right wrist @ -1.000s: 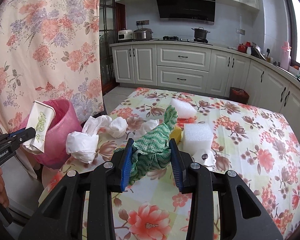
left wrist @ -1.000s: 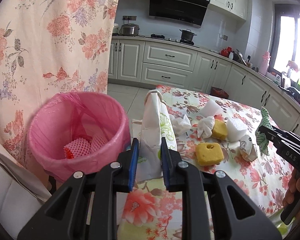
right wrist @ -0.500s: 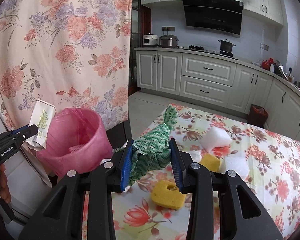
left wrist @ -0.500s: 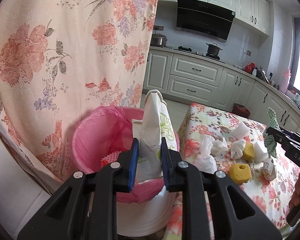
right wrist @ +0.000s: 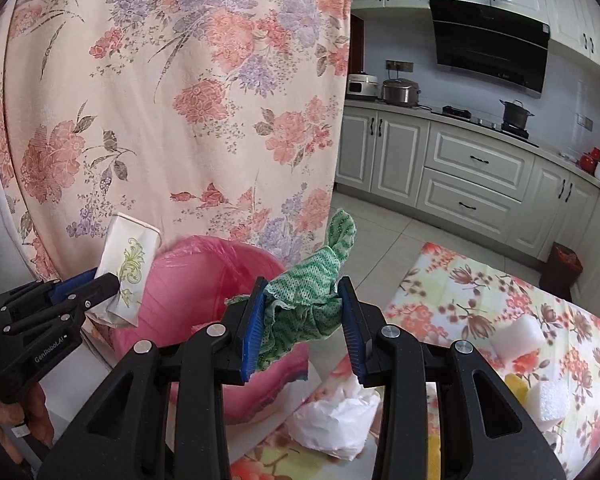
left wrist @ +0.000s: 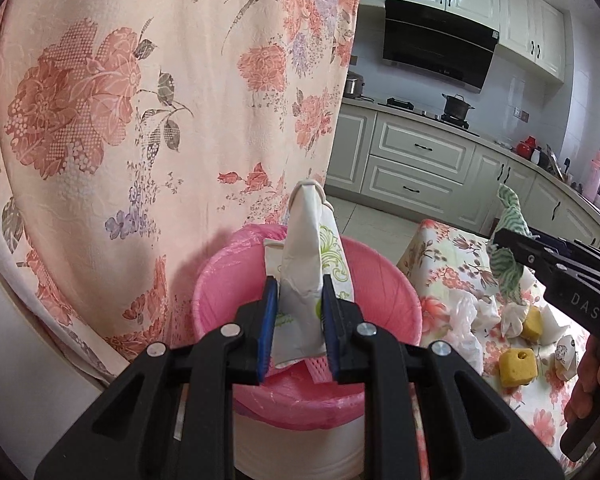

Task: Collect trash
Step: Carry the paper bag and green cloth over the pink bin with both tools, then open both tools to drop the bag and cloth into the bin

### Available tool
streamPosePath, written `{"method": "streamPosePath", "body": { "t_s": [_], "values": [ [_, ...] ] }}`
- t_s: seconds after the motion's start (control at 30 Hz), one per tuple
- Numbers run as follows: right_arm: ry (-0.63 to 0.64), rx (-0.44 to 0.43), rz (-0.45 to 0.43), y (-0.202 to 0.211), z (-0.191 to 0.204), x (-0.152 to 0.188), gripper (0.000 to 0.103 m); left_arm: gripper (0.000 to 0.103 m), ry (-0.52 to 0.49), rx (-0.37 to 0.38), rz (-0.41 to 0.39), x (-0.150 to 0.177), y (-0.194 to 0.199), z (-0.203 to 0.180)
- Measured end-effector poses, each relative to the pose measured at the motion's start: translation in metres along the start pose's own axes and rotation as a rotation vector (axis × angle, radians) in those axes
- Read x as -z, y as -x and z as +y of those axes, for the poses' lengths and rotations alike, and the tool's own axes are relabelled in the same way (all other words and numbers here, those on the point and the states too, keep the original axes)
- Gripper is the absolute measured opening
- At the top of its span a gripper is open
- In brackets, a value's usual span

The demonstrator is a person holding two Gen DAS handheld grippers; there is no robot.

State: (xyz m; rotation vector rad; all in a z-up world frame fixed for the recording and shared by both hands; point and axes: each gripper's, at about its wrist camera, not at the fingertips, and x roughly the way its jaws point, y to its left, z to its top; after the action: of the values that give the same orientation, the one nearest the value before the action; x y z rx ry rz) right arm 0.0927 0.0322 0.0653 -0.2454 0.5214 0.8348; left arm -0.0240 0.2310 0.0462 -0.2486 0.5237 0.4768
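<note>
My left gripper [left wrist: 298, 292] is shut on a white tissue packet with green print [left wrist: 306, 280] and holds it over the pink-lined trash bin [left wrist: 384, 280]. In the right wrist view the packet [right wrist: 126, 264] hangs at the bin's left rim. My right gripper [right wrist: 302, 292] is shut on a crumpled green cloth [right wrist: 308, 300] just right of the bin [right wrist: 196, 288], above the table's left end. The cloth [left wrist: 508, 256] and right gripper [left wrist: 500, 240] also show at the right of the left wrist view.
A floral curtain [left wrist: 140, 120] hangs right behind the bin. The floral table [right wrist: 480, 304] carries crumpled white tissues [right wrist: 336, 424], white foam blocks [right wrist: 516, 336] and yellow sponges [left wrist: 518, 368]. Kitchen cabinets [right wrist: 460, 180] line the far wall.
Both grippers have swung left from over the table toward the bin, each keeping its load. The tissue packet now hangs over the bin's opening and the green cloth is beside the bin.
</note>
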Motion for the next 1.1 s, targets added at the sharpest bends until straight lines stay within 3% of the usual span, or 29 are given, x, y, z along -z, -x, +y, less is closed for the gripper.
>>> {"method": "streamPosePath", "body": {
  "t_s": [0.5, 0.63, 0.8, 1.1],
  "values": [
    [0.025, -0.071, 0.052, -0.055, 0.032, -0.005, 0.04, 0.021, 0.027, -0.022, 0.01, -0.003, -0.012, 0.022],
    [0.037, -0.074, 0.054, -0.061, 0.035, -0.005, 0.053, 0.023, 0.033, -0.017, 0.008, -0.004, -0.014, 0.023],
    [0.034, -0.074, 0.064, -0.064, 0.03, -0.003, 0.054, 0.049, 0.035, -0.03, 0.0, -0.004, -0.011, 0.023],
    [-0.003, -0.032, 0.025, -0.041, 0.01, 0.005, 0.065, 0.053, 0.042, -0.027, -0.009, 0.002, 0.0, 0.016]
  ]
}}
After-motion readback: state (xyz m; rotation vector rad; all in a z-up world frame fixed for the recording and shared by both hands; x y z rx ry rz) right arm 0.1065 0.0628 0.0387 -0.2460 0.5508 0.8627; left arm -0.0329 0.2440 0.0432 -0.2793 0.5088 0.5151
